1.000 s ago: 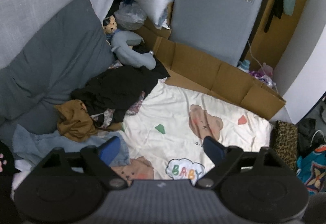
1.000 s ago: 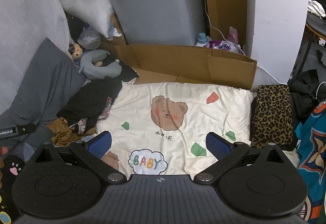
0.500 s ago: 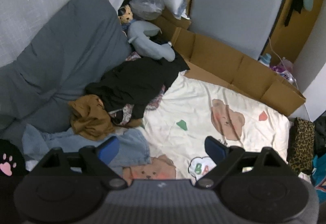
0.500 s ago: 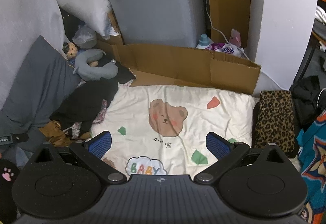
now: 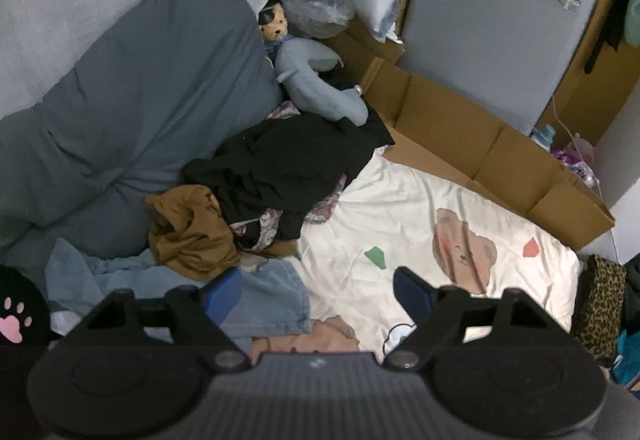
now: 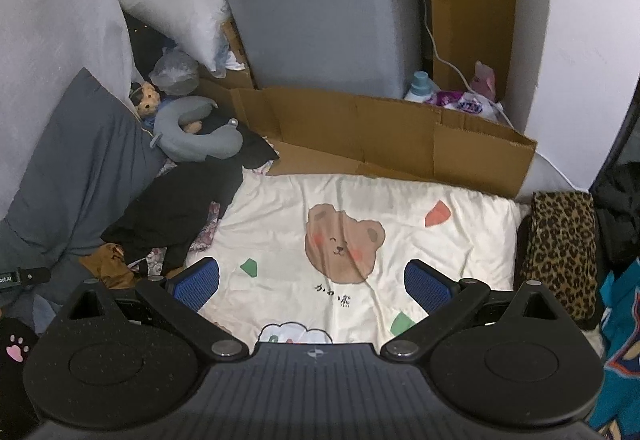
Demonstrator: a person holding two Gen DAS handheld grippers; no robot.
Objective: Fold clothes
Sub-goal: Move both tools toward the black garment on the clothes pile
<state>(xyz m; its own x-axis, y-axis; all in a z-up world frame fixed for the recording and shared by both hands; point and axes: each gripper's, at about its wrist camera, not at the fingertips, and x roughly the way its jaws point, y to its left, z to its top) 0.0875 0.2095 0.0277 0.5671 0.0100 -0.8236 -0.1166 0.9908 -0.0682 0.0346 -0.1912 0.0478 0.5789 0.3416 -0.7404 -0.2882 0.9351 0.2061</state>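
- The left hand-held gripper [image 5: 318, 290] tilts steeply down over the near edge of the clothes pile; its jaws stand wide and are closing, with nothing pressed between the blue pads — only the jeans [image 5: 256, 300] and the blanket [image 5: 400, 215] lie below the gap.
- The right hand-held gripper [image 6: 312, 284] also points down at a slant, over the blanket's [image 6: 400, 207] middle; its jaws are spread wide and released, holding nothing.
- The clothes are heaped at the blanket's left edge, against a grey pillow [image 5: 132, 95].
- A black garment [image 5: 288, 159] lies on top of the heap, spreading toward a neck pillow [image 5: 320, 87].
- A brown garment [image 5: 188, 228] sits crumpled just left of the black one, touching it.
- The jeans lie nearest the left gripper, partly under the brown garment, their right end resting on the blanket.
- A bit of patterned cloth [image 5: 260, 228] peeks from under the black garment.
- In the right wrist view the pile shows left of the left pad — the black garment [image 6: 180, 199] above, the brown one [image 6: 108, 264] below.
- Cardboard [image 6: 380, 131] stands along the blanket's far edge.
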